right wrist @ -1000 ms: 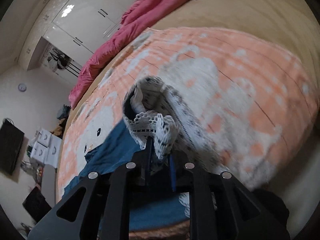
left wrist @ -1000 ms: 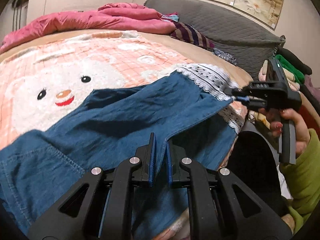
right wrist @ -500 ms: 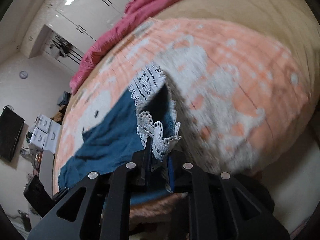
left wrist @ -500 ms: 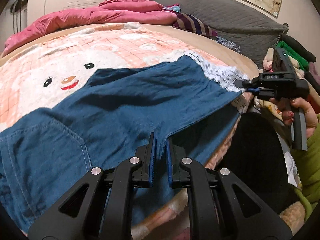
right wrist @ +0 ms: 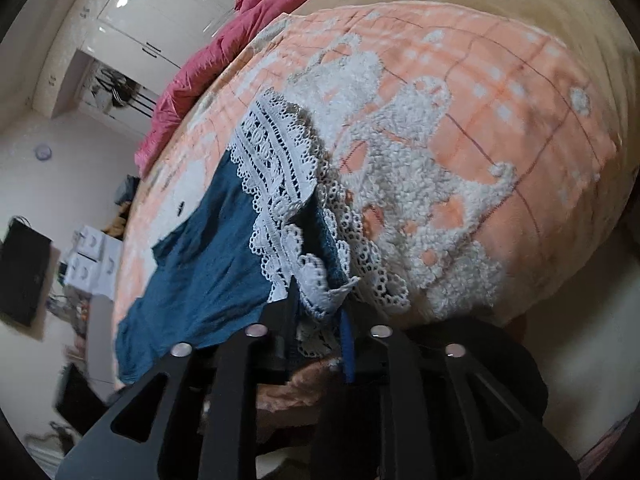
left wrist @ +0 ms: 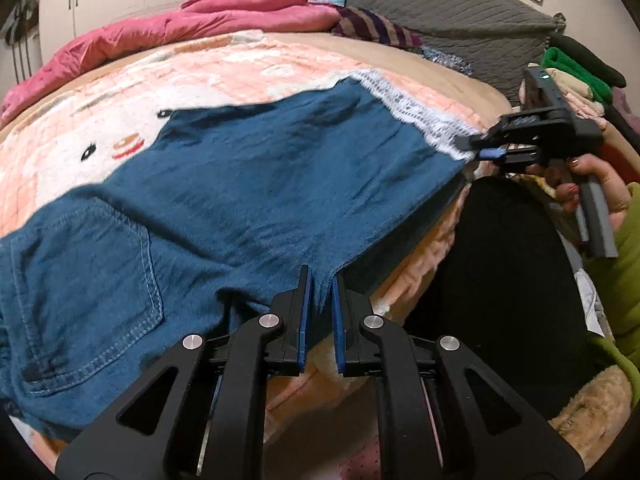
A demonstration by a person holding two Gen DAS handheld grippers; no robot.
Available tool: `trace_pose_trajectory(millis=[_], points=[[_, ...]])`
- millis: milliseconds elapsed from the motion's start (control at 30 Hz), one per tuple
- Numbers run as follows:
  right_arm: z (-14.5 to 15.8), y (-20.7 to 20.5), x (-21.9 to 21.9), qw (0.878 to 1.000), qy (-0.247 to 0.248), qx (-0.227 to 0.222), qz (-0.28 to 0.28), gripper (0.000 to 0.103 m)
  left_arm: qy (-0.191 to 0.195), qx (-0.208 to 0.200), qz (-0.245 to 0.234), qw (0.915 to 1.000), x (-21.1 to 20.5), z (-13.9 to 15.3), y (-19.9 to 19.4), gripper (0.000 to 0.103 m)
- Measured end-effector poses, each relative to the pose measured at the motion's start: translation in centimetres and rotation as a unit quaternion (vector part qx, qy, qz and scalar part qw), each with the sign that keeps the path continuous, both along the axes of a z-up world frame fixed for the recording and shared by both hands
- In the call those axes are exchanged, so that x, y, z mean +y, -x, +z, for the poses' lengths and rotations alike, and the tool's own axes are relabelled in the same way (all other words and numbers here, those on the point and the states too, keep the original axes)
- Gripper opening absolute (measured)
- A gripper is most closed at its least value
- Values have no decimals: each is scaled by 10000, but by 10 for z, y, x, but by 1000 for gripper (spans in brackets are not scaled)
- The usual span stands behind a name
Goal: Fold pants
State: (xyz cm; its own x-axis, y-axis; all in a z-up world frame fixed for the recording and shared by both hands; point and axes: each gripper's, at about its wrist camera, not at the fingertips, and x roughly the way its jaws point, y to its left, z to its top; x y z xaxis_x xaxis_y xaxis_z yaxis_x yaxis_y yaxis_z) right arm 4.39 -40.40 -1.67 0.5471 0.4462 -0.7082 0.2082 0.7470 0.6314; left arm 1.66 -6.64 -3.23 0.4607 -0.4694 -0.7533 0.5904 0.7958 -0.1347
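Blue denim pants [left wrist: 248, 184] with a white lace hem [left wrist: 416, 120] lie spread over the peach cartoon blanket [left wrist: 120, 120], back pocket [left wrist: 92, 272] at the left. My left gripper [left wrist: 319, 276] is shut on the pants' near edge, at the bed's front. In the left wrist view my right gripper [left wrist: 470, 148] sits at the lace hem's corner on the right. In the right wrist view its jaws [right wrist: 318, 312] are opening, and the lace hem [right wrist: 276, 168] droops loosely between them. The pants' blue leg [right wrist: 208, 264] stretches away to the left.
A pink quilt [left wrist: 200, 28] and a grey cushion [left wrist: 440, 12] lie at the bed's far side. Folded clothes [left wrist: 576, 72] are stacked at the right. A hand [left wrist: 588, 184] in a green sleeve [left wrist: 624, 280] holds the right gripper. A black object [left wrist: 500, 280] stands below the bed's edge.
The lifted pants leg came down and now lies flat on the blanket, drawn toward the near edge. The right gripper's jaws have widened around the lace hem.
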Motion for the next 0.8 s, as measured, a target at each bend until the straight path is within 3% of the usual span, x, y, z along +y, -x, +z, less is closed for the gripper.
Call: trace_pose_trajectory(millis=[67, 233, 300, 367, 533, 800], points=[[5, 4, -7, 10000, -44, -85, -15, 40, -20, 2, 7, 10000, -1, -2, 0, 4], [17, 12, -10, 9991, 324, -232, 116, 42, -33, -12, 25, 10000, -3, -4, 0, 4], [17, 12, -5, 9985, 430, -269, 217, 36, -37, -28, 25, 10000, -4, -4, 1, 4], [18, 10, 0, 9974, 598, -304, 264, 16, -30, -40, 20, 10000, -4, -4, 2, 4], [24, 11, 3, 9942, 920, -408, 382, 15, -7, -54, -26, 10000, -3, 0, 8, 4], [10, 9, 1, 9918, 1197, -145, 422, 16, -230, 92, -139, 9996, -10, -12, 6, 4]])
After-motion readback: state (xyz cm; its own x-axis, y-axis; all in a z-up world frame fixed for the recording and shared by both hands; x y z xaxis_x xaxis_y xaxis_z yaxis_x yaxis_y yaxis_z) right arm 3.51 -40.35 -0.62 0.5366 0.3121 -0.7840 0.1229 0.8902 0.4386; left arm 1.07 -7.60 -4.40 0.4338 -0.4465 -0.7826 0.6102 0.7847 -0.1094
